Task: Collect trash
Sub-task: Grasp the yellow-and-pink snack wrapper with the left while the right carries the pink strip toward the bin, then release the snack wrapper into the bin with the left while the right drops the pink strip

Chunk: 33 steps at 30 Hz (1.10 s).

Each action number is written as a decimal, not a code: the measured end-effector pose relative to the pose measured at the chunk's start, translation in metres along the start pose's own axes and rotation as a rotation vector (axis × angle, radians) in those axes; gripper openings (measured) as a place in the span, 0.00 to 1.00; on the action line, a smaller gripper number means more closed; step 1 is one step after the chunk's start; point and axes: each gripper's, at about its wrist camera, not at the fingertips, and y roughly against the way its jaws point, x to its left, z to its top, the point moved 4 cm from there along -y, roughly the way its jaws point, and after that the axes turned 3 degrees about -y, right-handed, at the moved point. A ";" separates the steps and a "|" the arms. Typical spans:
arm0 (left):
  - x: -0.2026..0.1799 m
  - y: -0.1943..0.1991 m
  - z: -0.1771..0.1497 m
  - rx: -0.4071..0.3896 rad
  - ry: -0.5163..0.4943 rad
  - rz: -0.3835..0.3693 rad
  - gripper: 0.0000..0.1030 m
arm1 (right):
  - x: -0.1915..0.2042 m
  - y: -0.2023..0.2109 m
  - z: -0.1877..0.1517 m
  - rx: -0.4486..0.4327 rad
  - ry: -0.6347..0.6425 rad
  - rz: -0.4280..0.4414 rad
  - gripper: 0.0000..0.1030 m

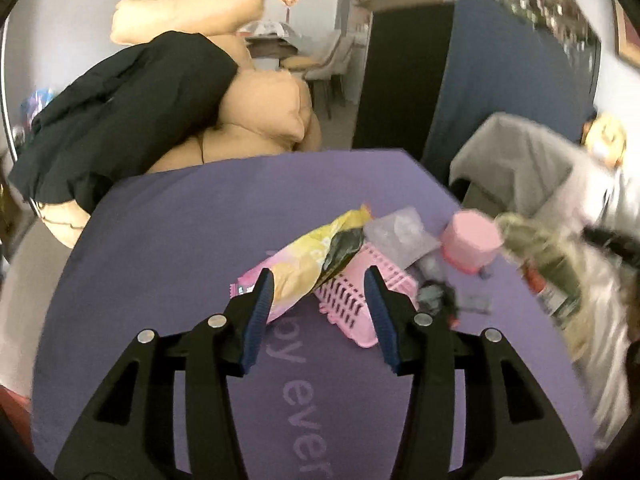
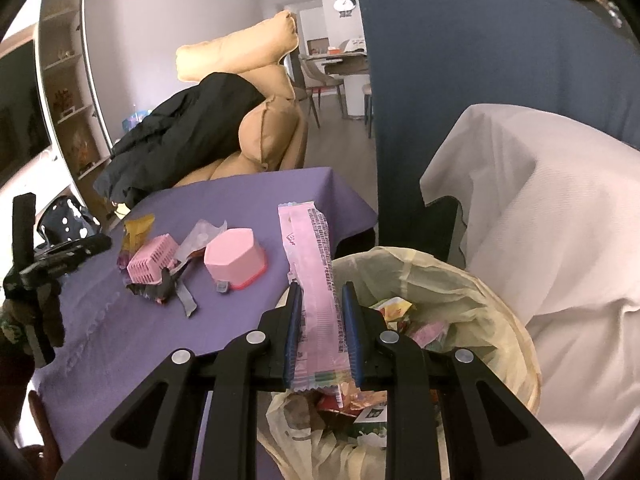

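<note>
Trash lies scattered on the purple-clothed counter [image 1: 180,240]. In the left wrist view, a crinkled yellow and pink snack bag [image 1: 308,264] lies at centre frame, propped over a pink slatted plastic basket [image 1: 352,300], with a clear plastic wrapper [image 1: 400,232], a pink hexagonal tub [image 1: 472,244] and dark foil scraps [image 1: 436,296] to its right. The left gripper [image 1: 320,308] has its jaws apart, empty, just short of the bag. That bag looks light, soft and slippery, so pinching a flat end should serve better than the puffed middle; the counter's lower half is bare, leaving room to approach. In the right wrist view, the right gripper [image 2: 320,332] is clamped on a long pink printed wrapper [image 2: 316,276], thin and floppy, held near its lower end. It hangs at centre frame over the lined wicker bin [image 2: 516,340] at lower right, already holding wrappers. The counter edge sits close left of the bin, a white draped cloth [image 2: 560,220] to the right.
</note>
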 end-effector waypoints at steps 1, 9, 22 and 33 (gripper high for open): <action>0.002 -0.007 0.000 0.016 0.000 0.010 0.43 | 0.001 0.001 -0.001 0.001 0.003 -0.002 0.20; 0.008 -0.023 -0.003 0.089 0.015 0.029 0.02 | 0.004 0.007 -0.004 0.004 0.016 -0.010 0.20; -0.075 0.064 0.079 -0.130 -0.055 -0.075 0.01 | 0.001 0.054 0.028 -0.132 0.019 -0.016 0.20; -0.194 0.073 0.113 -0.165 -0.181 -0.232 0.01 | -0.041 0.096 0.034 -0.218 -0.022 -0.067 0.20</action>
